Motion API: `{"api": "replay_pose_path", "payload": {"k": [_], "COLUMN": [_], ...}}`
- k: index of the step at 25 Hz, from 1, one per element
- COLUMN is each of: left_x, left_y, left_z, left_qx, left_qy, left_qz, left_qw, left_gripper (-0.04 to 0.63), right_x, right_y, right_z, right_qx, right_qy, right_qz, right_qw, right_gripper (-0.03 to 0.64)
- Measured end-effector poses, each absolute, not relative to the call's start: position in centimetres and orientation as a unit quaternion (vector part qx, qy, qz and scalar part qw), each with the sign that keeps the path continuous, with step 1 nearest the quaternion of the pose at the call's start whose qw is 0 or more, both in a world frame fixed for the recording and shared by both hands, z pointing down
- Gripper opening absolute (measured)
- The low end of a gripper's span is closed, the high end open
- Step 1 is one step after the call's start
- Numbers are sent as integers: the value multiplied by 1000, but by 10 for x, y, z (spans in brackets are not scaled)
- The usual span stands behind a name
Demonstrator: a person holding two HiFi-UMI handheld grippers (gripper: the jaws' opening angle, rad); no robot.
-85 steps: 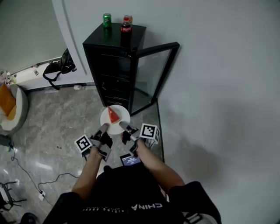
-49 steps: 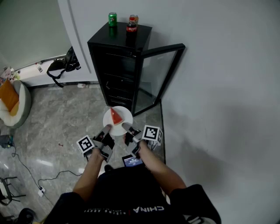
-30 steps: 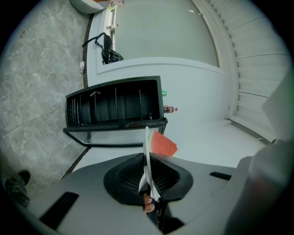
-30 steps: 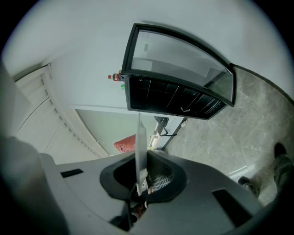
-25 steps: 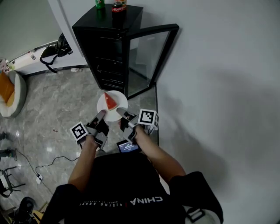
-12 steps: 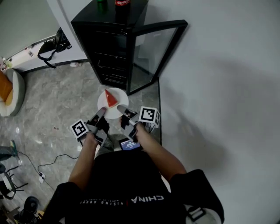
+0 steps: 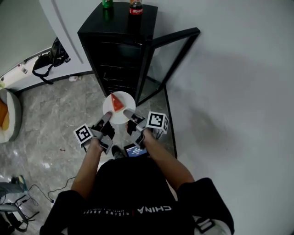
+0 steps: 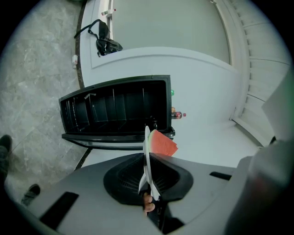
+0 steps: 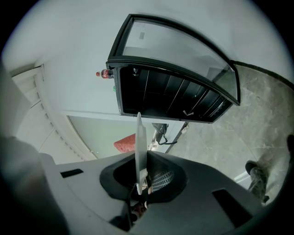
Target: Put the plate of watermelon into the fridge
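1. Pinching the near-left rim of the white plate [image 7: 128,104], the left gripper [image 7: 105,119] has its jaws pressed onto that edge.
2. The right gripper [image 7: 129,114] clamps the near-right rim the same way.
3. At the frame's centre the plate (edge-on in both gripper views) carries a red watermelon wedge [image 7: 117,103], above the grey floor [image 7: 55,114] and outside the fridge [image 7: 120,46].
4. The black fridge stands at upper middle, its glass door [image 7: 167,64] swung open rightward, with a cola bottle [image 7: 135,7] and a green can [image 7: 107,3] on top.
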State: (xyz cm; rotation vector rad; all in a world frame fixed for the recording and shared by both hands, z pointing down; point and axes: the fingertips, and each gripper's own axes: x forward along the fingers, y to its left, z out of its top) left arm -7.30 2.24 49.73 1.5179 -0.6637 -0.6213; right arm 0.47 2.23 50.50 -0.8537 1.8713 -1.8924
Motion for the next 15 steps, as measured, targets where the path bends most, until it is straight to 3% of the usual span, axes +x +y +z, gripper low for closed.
{"api": "replay_pose_path", "payload": {"k": [15], "left_x": [-103], "left_y": [-28], "left_z": [513], "left_qx": [658], "left_qy": [-266], "left_qz": [-257], "left_qw": [656], "left_gripper": [40], "right_x": [-25], "right_y": [-25], "right_z": [522], "right_qx": [-329], "right_qy": [651], "right_qz": [-661], "right_qw": [176], "right_gripper": [32]}}
